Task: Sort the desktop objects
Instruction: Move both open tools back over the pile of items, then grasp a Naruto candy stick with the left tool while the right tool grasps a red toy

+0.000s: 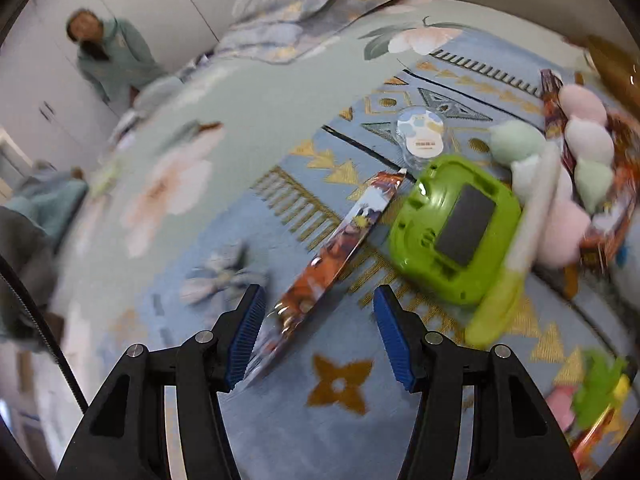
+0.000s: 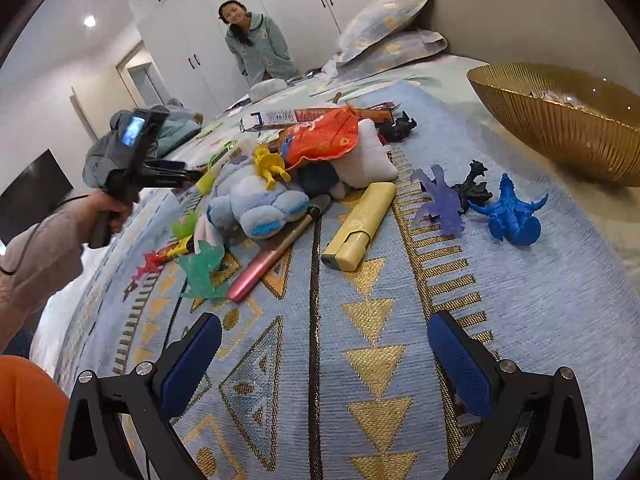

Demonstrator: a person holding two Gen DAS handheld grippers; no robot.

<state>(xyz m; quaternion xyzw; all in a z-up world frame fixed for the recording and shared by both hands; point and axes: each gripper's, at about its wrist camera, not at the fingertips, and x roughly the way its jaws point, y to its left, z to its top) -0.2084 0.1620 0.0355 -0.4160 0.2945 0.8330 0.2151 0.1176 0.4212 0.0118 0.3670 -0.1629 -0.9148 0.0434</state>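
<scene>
Both tongs hover over the patterned blue cloth (image 2: 520, 280). On the right gripper (image 2: 324, 344) the jaws stand spread as wide as they go, with nothing between the blue pads but bare weave. On the left gripper (image 1: 318, 332) the jaws stand half apart; a long foil packet (image 1: 332, 252) lies slanting between them, brushing or just beside the left pad, and the blur leaves it unclear whether it is actually pinched.

Just ahead of the right gripper lie a yellow lighter-shaped case (image 2: 360, 228) and a pink pen (image 2: 272, 256), side by side. Beyond them sits the unsorted heap: a blue plush toy (image 2: 256, 204), a yellow figure (image 2: 272, 164) and an orange packet (image 2: 320, 140). To the right, three small figures stand apart in a group, the blue monster figure (image 2: 512, 216) nearest the gold bowl (image 2: 560, 120).

Judging by the empty right jaws, sorting is midway, between picks. Next, the right gripper probably needs to reach forward, straddle the yellow case across its narrow side, and close.
</scene>
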